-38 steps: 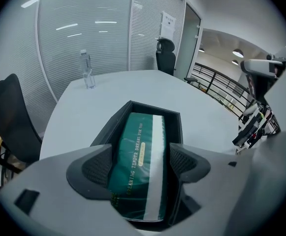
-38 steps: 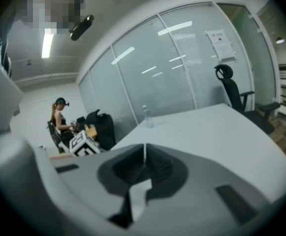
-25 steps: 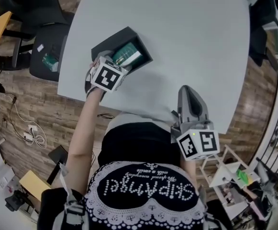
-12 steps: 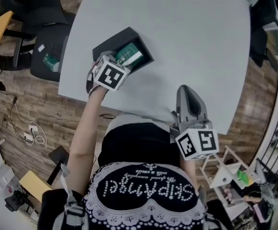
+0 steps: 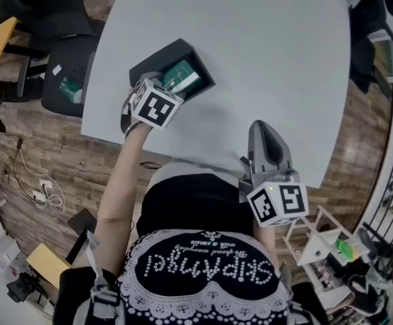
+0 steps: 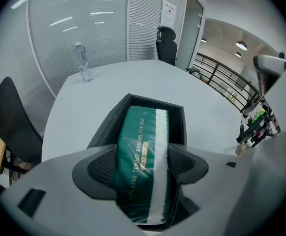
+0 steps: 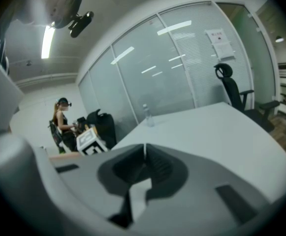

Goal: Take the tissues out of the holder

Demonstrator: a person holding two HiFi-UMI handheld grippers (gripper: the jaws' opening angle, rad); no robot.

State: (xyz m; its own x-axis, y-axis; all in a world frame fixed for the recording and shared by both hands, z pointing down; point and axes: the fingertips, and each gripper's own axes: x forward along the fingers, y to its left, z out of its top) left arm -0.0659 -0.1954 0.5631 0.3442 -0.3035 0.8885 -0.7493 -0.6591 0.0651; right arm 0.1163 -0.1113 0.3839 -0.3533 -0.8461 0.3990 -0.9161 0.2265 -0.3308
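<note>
A green plastic-wrapped tissue pack [image 5: 180, 78] lies in an open black box holder [image 5: 157, 59] near the left edge of the white table [image 5: 264, 46]. My left gripper [image 5: 162, 88] points steeply down into the holder. In the left gripper view the tissue pack [image 6: 143, 146] fills the gap of my left gripper [image 6: 143, 163], whose jaws have just been closing; both pads touch the pack's long sides inside the holder [image 6: 106, 127]. My right gripper [image 5: 264, 135] rests over the table's near edge, shut and holding nothing [image 7: 143, 157].
A clear water bottle [image 6: 84, 63] stands at the table's far side. Black office chairs [image 5: 67, 73] sit off the left edge, and another chair [image 6: 166, 43] stands beyond the far end. A metal rack [image 5: 331, 249] is at lower right.
</note>
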